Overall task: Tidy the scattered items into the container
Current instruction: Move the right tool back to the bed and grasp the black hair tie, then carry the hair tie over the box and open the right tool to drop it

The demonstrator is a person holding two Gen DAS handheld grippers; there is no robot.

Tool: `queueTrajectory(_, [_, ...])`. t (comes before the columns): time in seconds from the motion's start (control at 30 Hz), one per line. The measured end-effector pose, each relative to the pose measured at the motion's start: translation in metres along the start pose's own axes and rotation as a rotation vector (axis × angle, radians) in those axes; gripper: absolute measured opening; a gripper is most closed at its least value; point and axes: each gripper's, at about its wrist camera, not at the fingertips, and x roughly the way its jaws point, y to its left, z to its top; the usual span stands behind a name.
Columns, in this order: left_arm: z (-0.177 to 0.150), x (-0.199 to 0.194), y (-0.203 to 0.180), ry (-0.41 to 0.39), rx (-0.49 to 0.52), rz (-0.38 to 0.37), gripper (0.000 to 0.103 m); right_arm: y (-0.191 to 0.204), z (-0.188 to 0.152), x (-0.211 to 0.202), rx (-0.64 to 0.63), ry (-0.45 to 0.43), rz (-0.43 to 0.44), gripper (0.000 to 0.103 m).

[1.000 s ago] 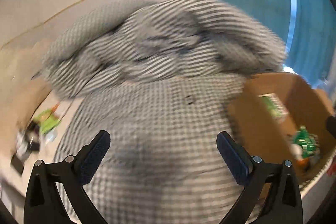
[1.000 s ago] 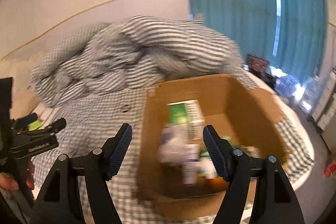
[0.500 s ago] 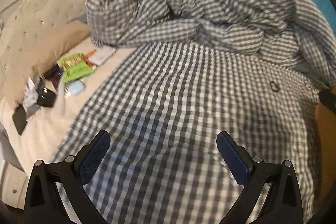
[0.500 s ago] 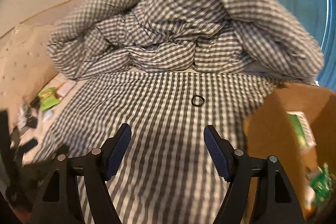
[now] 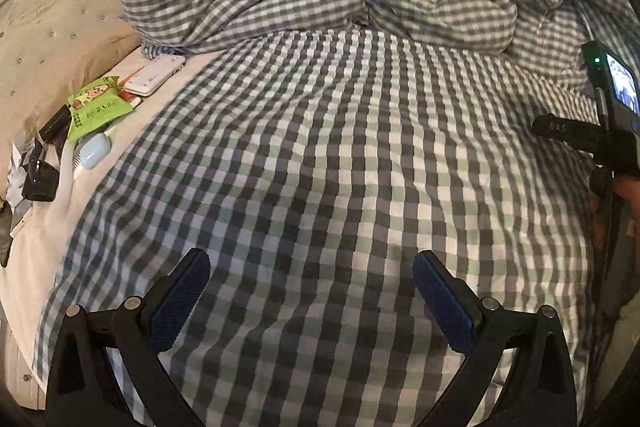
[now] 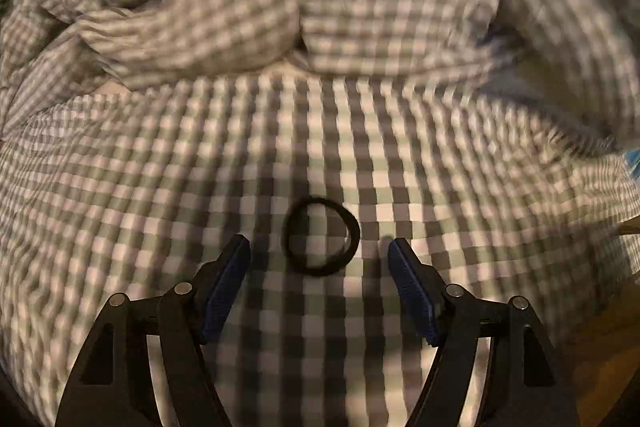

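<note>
Right gripper [image 6: 319, 251] spread low over black hair tie [image 6: 320, 236]; left gripper [image 5: 310, 267] spread

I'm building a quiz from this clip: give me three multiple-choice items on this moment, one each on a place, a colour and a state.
1. Where does the hair tie lie?
A. On the checked sheet, just ahead of the right tool's tips
B. Inside a box
C. On the pillow

2. What colour is the snack packet at the bed's left edge?
A. Red
B. Green
C. Purple

3. How are the right tool's jaws?
A. Shut on the tie
B. Shut, empty
C. Open, empty

Answers: 1 A, the ring sits on the checked sheet ahead of the pads; 2 B, its wrapper is bright green; 3 C, the pads stand wide apart, nothing between them.
</note>
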Motion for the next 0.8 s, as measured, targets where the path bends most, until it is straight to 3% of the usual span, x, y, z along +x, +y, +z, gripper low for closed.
queueTrajectory(0.1, [-0.001,0.006,-0.004,0.014,0.005,0.013,0.103,0.001,-0.001,-0.002,-0.017,-0.018,-0.009,0.068])
queueTrajectory(0.17, [-0.002,0.002,-0.006,0.012,0.014,0.016,0.103,0.002,-0.001,-0.006,-0.033,-0.033,0.014,0.045])
queueTrajectory(0.2, [-0.003,0.0,-0.007,0.008,0.018,0.017,0.103,0.003,-0.001,-0.009,-0.041,-0.043,0.013,0.018])
queueTrajectory(0.23, [-0.003,-0.004,-0.007,0.003,0.023,0.019,0.103,0.003,-0.002,-0.013,-0.047,-0.047,0.008,0.005])
queueTrajectory(0.4, [-0.003,-0.032,-0.003,-0.035,0.027,0.023,0.103,-0.004,-0.018,-0.083,0.002,-0.123,0.149,0.005])
queueTrajectory(0.6, [-0.001,-0.094,0.002,-0.108,0.016,-0.011,0.103,0.005,-0.05,-0.204,-0.086,-0.22,0.202,0.005])
queueTrajectory(0.8, [-0.008,-0.175,-0.015,-0.182,0.013,-0.077,0.103,-0.036,-0.083,-0.315,-0.095,-0.274,0.267,0.005])
